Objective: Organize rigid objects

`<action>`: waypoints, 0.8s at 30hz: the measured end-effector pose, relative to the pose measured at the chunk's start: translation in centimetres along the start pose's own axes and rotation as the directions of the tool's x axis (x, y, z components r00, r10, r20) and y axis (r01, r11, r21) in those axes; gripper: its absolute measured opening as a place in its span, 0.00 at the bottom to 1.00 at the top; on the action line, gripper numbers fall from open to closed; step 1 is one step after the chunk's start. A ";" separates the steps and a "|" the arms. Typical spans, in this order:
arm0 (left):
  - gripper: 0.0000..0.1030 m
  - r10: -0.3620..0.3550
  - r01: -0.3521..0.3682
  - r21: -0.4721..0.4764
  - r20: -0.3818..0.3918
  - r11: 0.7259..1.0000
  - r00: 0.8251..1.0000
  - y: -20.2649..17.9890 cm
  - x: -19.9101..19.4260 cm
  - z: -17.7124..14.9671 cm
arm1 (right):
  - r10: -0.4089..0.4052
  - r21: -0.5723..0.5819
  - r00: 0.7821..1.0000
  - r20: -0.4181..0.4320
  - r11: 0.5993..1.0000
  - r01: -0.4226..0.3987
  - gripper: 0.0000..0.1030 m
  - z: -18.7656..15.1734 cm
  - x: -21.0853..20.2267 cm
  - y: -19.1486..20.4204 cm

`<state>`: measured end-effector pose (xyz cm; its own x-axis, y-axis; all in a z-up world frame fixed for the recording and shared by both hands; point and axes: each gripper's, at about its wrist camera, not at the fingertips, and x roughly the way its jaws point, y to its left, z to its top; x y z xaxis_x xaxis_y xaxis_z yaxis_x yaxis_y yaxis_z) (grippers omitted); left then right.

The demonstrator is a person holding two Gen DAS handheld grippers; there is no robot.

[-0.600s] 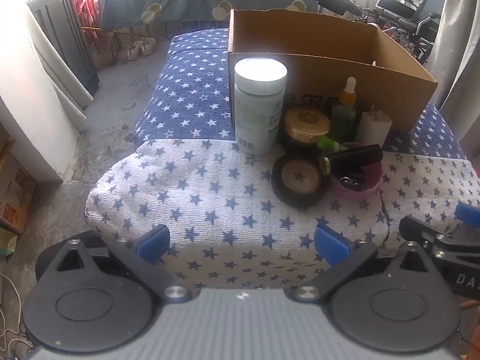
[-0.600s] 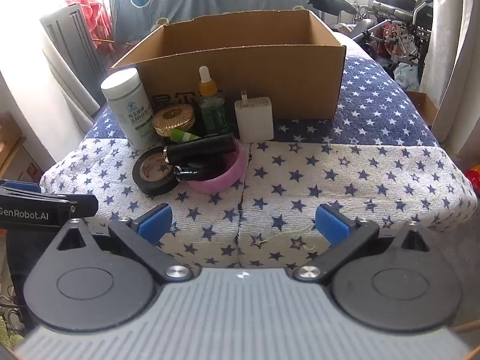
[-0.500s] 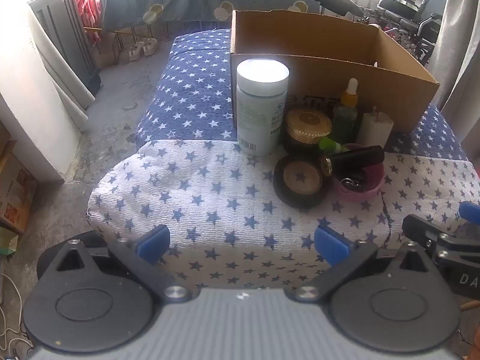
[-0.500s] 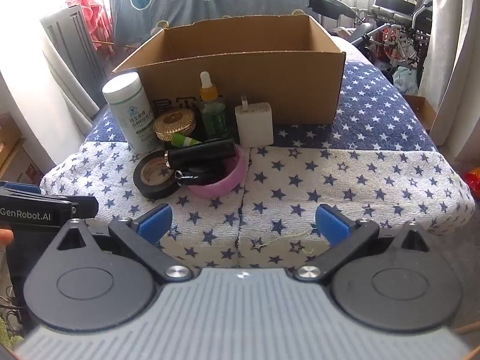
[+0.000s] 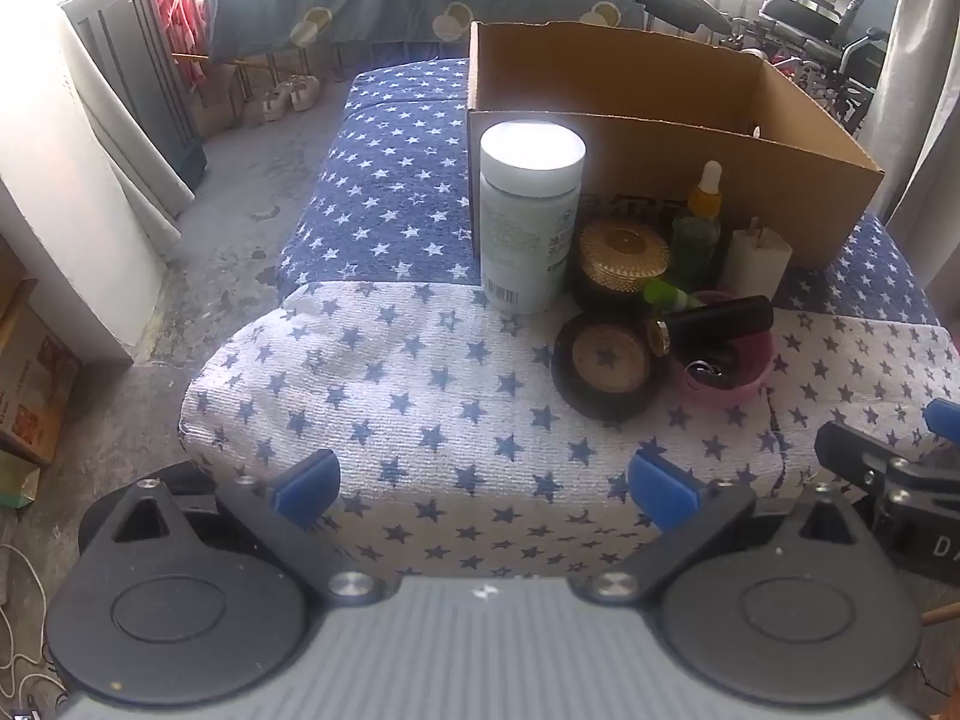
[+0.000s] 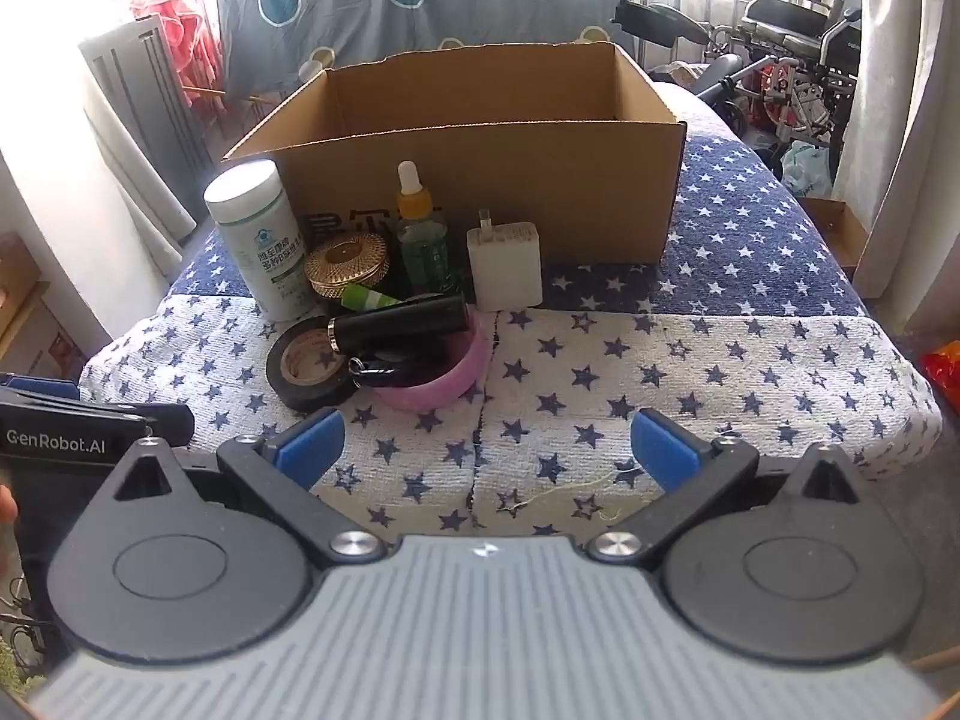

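- So, in your left wrist view the change is slight: the pile sits a touch lower in frame and nearer than a moment ago, meaning you are only easing in. Your left gripper [image 5: 483, 489] has its jaws spread wide with nothing between them.
- The white bottle [image 5: 531, 216] stands upright at the near corner of the cardboard box [image 5: 690, 96], with the black tape roll [image 5: 606, 363] flat on the star-patterned cover [image 5: 390, 372] in front.
- Next, the right wrist view: your right gripper [image 6: 486, 450] is likewise spread and empty, and hardly shifted.
- The white charger [image 6: 505, 267] stands just before the box wall; the black tube [image 6: 399, 321] lies across the pink ring [image 6: 444, 381], touching it.
- Nothing is in the box that you can see here, so sorting has yet to begin.
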<state>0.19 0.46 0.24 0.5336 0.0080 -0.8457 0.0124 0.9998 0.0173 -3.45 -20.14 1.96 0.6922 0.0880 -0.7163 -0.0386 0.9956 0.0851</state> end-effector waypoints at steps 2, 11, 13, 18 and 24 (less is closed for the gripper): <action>1.00 0.001 -0.001 -0.001 -0.002 1.000 1.000 0.1 0.1 0.0 | 0.002 -0.002 1.000 0.000 1.000 -0.002 0.99 0.1 0.0 0.0; 1.00 0.012 -0.012 -0.008 -0.005 1.000 1.000 0.2 0.3 0.0 | 0.008 -0.014 1.000 -0.001 1.000 -0.008 0.99 0.2 0.1 0.3; 1.00 0.014 -0.014 -0.010 -0.006 1.000 1.000 0.2 0.3 0.0 | 0.010 -0.017 1.000 0.000 1.000 -0.010 0.99 0.2 0.1 0.4; 1.00 0.020 -0.020 -0.012 -0.006 1.000 1.000 0.2 0.4 0.0 | 0.013 -0.022 1.000 0.006 1.000 -0.013 0.99 0.2 0.0 0.6; 1.00 0.022 -0.023 -0.010 -0.009 1.000 1.000 0.3 0.4 0.0 | 0.015 -0.023 1.000 0.007 1.000 -0.014 0.99 0.2 0.0 0.6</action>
<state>0.38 0.73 -0.15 0.5259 0.0306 -0.8500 -0.0082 0.9995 0.0310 -3.31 -19.54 2.16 0.6966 0.1024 -0.7102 -0.0652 0.9947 0.0795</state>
